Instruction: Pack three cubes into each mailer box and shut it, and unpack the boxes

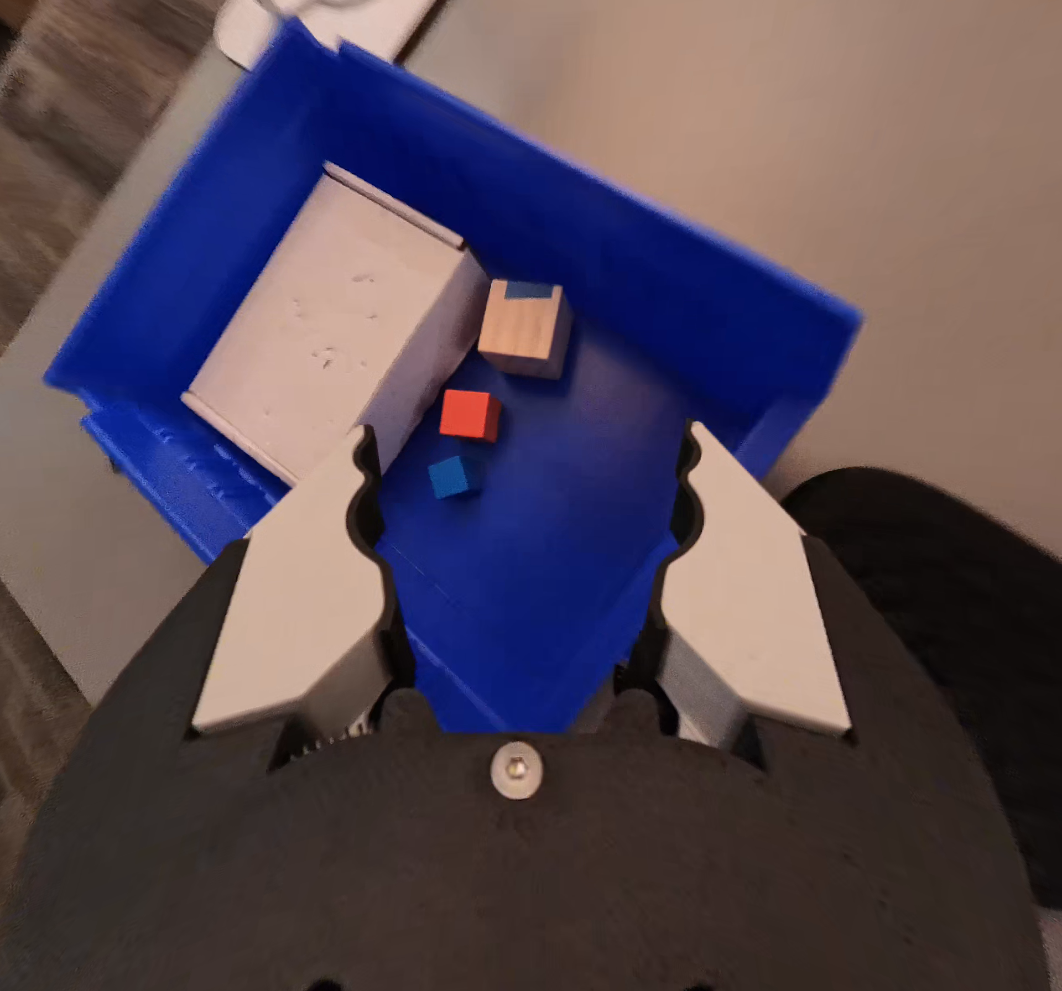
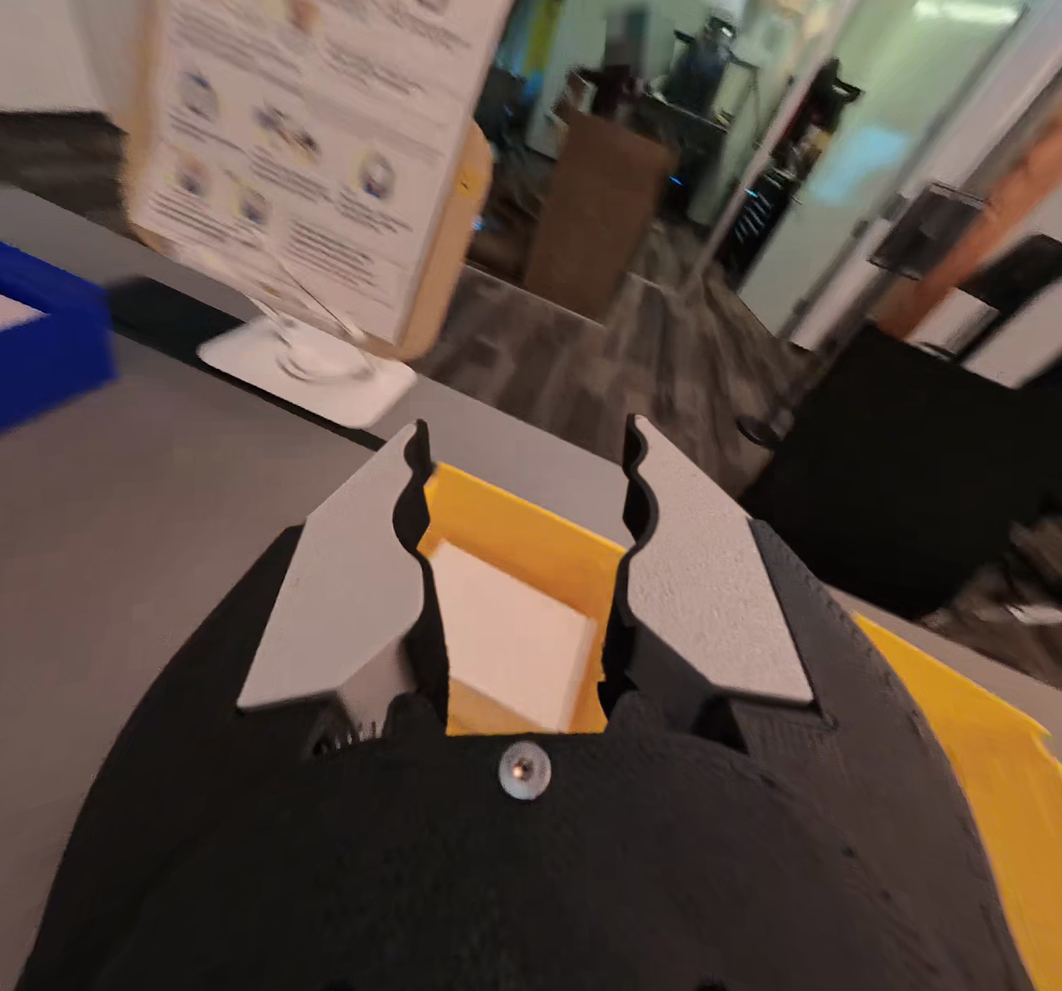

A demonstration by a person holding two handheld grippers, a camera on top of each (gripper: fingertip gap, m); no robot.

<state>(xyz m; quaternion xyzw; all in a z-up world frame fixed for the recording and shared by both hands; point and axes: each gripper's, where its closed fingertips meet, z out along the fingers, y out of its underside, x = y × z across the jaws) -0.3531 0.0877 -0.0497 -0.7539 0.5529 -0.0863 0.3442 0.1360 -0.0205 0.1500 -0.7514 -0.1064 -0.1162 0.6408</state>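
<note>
left claw [image 1: 526, 435] apart, empty | right claw [image 2: 526, 429] apart, empty | smooth wooden cube [image 1: 523, 331] in blue bin [image 1: 632, 251]

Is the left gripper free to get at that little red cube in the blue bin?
Probably yes. The left gripper hangs open above the blue bin, and the red cube lies uncovered on its floor, apart from the white box and blue cube.

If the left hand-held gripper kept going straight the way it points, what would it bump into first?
Probably the bare floor of the blue bin: the open left hand-held gripper aims past the blue cube and red cube, though depth is hard to judge.
</note>
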